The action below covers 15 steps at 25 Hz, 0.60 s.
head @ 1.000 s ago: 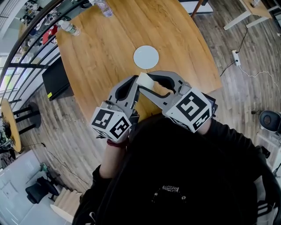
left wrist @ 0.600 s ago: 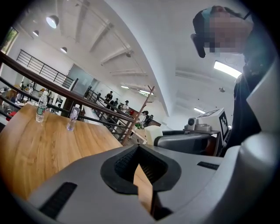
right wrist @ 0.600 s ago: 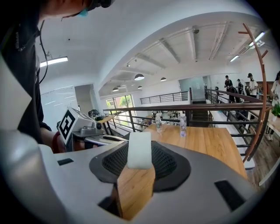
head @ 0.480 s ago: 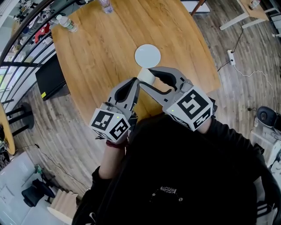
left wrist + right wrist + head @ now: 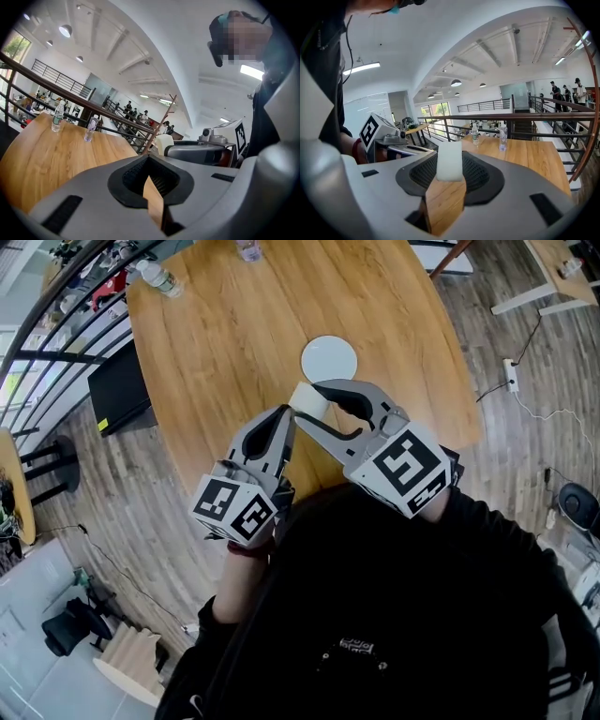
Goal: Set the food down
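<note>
Now in the carrying step, the right gripper (image 5: 306, 407) clamps a pale, cream-white block of food (image 5: 449, 161) between its jaws. The piece is held over the near part of the round wooden table (image 5: 225, 343), just short of a small white plate (image 5: 329, 359). The left gripper (image 5: 284, 420) hangs just beside it, jaws pinched together on nothing. Judging by the layout, the plate is the likely landing spot. The next move calls for carrying the block forward over it, lowering until it rests, and only then parting the jaws. How high the block sits above the wood cannot be told. Two water bottles (image 5: 161, 279) stand at the table's far edge, well apart from the plate, with a metal railing (image 5: 506, 117) behind them and a dark flat panel (image 5: 117, 390) beside the table. Nothing lies between block and plate; the left gripper's closeness is the one thing to mind.
</note>
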Tool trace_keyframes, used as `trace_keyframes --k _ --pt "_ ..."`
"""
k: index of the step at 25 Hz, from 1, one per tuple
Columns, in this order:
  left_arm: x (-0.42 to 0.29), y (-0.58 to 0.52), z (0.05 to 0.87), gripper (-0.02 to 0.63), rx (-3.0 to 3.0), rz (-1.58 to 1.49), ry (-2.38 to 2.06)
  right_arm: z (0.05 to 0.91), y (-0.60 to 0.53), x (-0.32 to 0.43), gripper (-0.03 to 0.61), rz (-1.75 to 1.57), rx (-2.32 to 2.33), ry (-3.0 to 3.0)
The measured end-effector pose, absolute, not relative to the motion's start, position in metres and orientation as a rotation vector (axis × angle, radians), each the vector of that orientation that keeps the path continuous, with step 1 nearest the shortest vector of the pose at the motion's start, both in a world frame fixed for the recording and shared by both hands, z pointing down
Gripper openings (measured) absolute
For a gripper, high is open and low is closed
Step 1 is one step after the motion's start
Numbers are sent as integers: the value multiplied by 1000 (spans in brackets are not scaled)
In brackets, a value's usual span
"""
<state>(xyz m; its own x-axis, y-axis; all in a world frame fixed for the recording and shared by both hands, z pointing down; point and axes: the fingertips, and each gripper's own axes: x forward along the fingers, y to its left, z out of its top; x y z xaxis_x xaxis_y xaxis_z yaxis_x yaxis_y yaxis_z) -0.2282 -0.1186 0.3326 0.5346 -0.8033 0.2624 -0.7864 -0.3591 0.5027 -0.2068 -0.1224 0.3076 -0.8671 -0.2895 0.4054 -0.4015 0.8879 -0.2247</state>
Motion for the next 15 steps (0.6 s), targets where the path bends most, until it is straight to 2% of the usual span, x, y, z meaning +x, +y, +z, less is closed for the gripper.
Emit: trace_keyframes --k 15 --pt "-225 -128 332 5 2166 -61 -1322 338 -140 -200 173 542 472 -2681"
